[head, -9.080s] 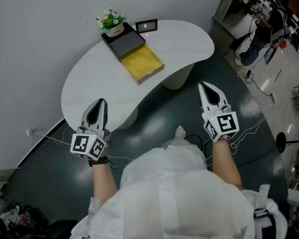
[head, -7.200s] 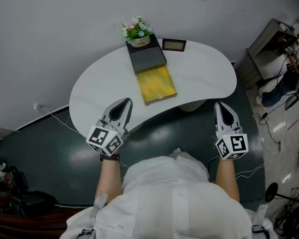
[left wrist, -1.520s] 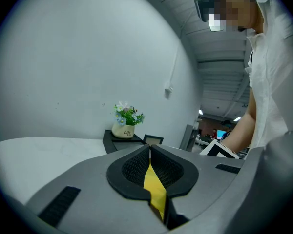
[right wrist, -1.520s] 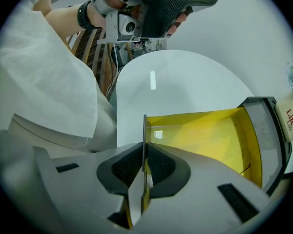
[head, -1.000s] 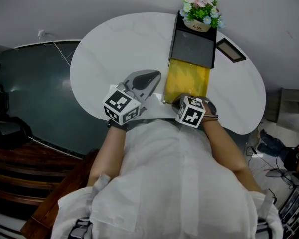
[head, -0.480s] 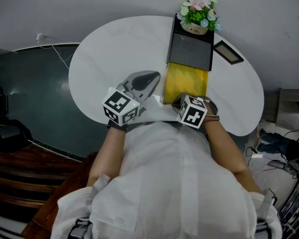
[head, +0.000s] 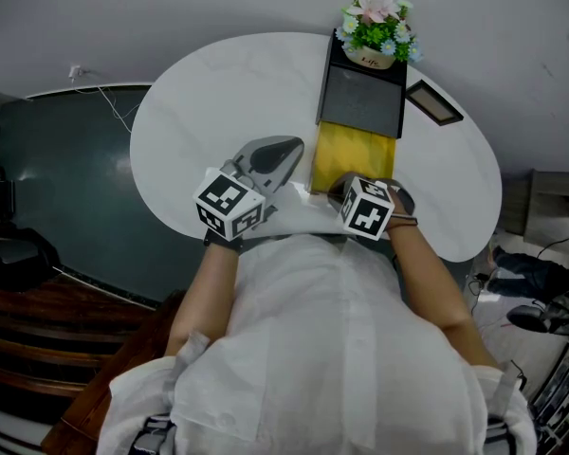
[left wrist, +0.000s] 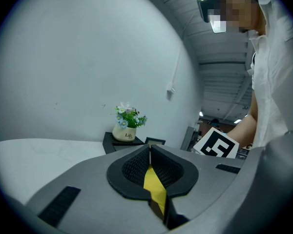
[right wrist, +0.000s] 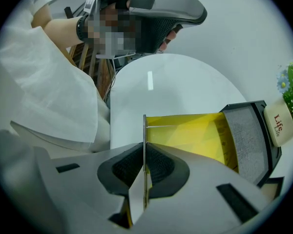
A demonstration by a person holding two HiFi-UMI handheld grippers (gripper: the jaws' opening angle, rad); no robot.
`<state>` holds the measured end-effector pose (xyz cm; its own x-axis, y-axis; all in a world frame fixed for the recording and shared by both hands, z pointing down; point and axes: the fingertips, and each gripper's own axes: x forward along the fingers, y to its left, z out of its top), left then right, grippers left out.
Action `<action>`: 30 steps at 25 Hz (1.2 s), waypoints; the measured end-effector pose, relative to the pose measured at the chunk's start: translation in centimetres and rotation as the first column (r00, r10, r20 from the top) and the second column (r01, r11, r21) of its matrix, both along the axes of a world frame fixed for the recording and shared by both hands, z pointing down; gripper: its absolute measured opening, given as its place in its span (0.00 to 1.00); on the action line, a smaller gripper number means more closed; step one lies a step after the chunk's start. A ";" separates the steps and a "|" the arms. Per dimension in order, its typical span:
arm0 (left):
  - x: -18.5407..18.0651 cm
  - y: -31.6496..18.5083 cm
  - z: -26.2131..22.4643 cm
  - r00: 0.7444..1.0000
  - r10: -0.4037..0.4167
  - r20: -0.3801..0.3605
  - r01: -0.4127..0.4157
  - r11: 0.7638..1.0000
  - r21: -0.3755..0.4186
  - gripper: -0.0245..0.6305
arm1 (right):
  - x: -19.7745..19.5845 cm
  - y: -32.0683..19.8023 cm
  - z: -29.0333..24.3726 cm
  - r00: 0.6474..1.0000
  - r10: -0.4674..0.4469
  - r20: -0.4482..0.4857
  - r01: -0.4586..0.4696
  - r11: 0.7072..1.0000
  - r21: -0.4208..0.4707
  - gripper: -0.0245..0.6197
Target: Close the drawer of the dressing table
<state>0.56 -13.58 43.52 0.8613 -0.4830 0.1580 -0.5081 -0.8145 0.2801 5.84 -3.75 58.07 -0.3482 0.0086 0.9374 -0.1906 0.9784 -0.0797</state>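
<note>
While the yellow drawer (head: 354, 154) is pulled well out of its black case (head: 363, 98) toward the near edge of the white tabletop (head: 218, 93), the right hand-held gripper (right wrist: 144, 150) is down on its near end, pointing steeply downward. Right gripper view: jaws closed nearly all the way, pinching the drawer's thin upright front panel (right wrist: 144, 126) edge-on between the pads. Grip there makes sense. The panel is the only thing to grab or shove at the near end, and it lines the push up with the slide direction toward the far case.

Left hand-held gripper (head: 297, 144) hovers about level over the tabletop just left of the drawer, not touching it as far as I can tell. Jaws together, nothing held; yellow only shows through the gap behind the pads. Probably parked out of the way, could steady things if the case slides.

Flower pot (head: 375, 28) sits on the far end of the case top; small picture frame (head: 434, 102) lies on the tabletop just right of the case. Pot's weight may help the case stay put during the push.

Task judged barely begun: drawer open most of its length, interior looks empty. Next move needs a straight push away, without twisting the panel.
</note>
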 end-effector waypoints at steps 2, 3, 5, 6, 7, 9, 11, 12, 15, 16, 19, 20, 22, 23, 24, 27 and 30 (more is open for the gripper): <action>0.0 -0.1 0.1 1.000 -0.001 0.000 0.001 1.000 -0.002 0.07 | 0.1 -0.3 0.1 1.000 0.000 -0.003 0.000 1.000 0.003 0.07; 0.0 -0.2 0.1 1.000 -0.001 0.000 0.001 1.000 -0.003 0.07 | 0.1 -0.5 0.2 1.000 0.001 -0.005 -0.001 1.000 0.005 0.07; 0.0 -0.2 0.2 1.000 -0.002 0.002 0.002 1.000 -0.006 0.07 | 0.2 -0.7 0.3 1.000 0.001 -0.007 -0.001 1.000 0.007 0.07; 0.0 -0.3 0.3 1.000 -0.003 0.002 0.003 1.000 -0.007 0.07 | 0.2 -0.8 0.3 1.000 0.002 -0.008 -0.002 1.000 0.008 0.07; -0.1 -0.3 0.3 1.000 -0.004 0.002 0.004 1.000 -0.007 0.07 | 0.2 -0.9 0.3 1.000 0.002 -0.009 -0.002 1.000 0.009 0.07; -0.1 -0.4 0.2 1.000 -0.006 -0.001 0.006 1.000 -0.007 0.07 | 0.3 -1.1 0.3 1.000 0.003 -0.010 -0.003 1.000 0.009 0.07; -0.2 -0.4 0.2 1.000 -0.007 -0.003 0.007 1.000 -0.007 0.07 | 0.3 -1.2 0.4 1.000 0.003 -0.011 -0.003 1.000 0.009 0.07; -0.2 -0.4 0.2 1.000 -0.007 -0.003 0.007 1.000 -0.007 0.07 | 0.3 -1.2 0.4 1.000 0.004 -0.012 -0.004 1.000 0.009 0.07; -0.4 -0.4 0.1 1.000 -0.011 -0.003 0.011 1.000 -0.006 0.07 | 0.3 -1.4 0.3 1.000 0.007 -0.013 -0.007 1.000 0.015 0.07; -0.4 -0.4 0.1 1.000 -0.011 -0.003 0.011 1.000 -0.007 0.07 | 0.3 -1.5 0.3 1.000 0.010 -0.014 -0.010 1.000 0.017 0.07; -0.5 -0.6 0.2 1.000 -0.012 -0.005 0.012 1.000 -0.011 0.07 | 0.4 -2.0 0.3 1.000 0.017 -0.019 -0.016 1.000 0.025 0.07; -0.5 -0.6 0.2 1.000 -0.012 -0.005 0.011 1.000 -0.013 0.07 | 0.5 -2.2 0.4 1.000 0.018 -0.022 -0.017 0.999 0.028 0.07; -0.5 -0.7 0.4 1.000 -0.011 -0.004 0.011 1.000 -0.015 0.07 | 0.6 -2.6 0.6 0.999 0.018 -0.027 -0.017 0.999 0.031 0.07; -0.5 -0.8 0.4 1.000 -0.012 -0.004 0.012 1.000 -0.016 0.07 | 0.6 -2.8 0.7 0.999 0.017 -0.029 -0.017 0.999 0.033 0.07; -0.5 -0.8 0.5 1.000 -0.013 -0.004 0.013 1.000 -0.016 0.07 | 0.7 -2.9 0.7 0.999 0.018 -0.031 -0.017 0.999 0.035 0.07; -0.5 -1.0 0.5 1.000 -0.017 -0.005 0.017 1.000 -0.017 0.07 | 0.8 -3.4 0.8 0.999 0.020 -0.033 -0.018 0.999 0.038 0.07; -0.6 -1.3 0.5 1.000 -0.020 -0.007 0.020 1.000 -0.020 0.07 | 0.9 -3.8 0.8 0.999 0.024 -0.036 -0.022 0.999 0.038 0.07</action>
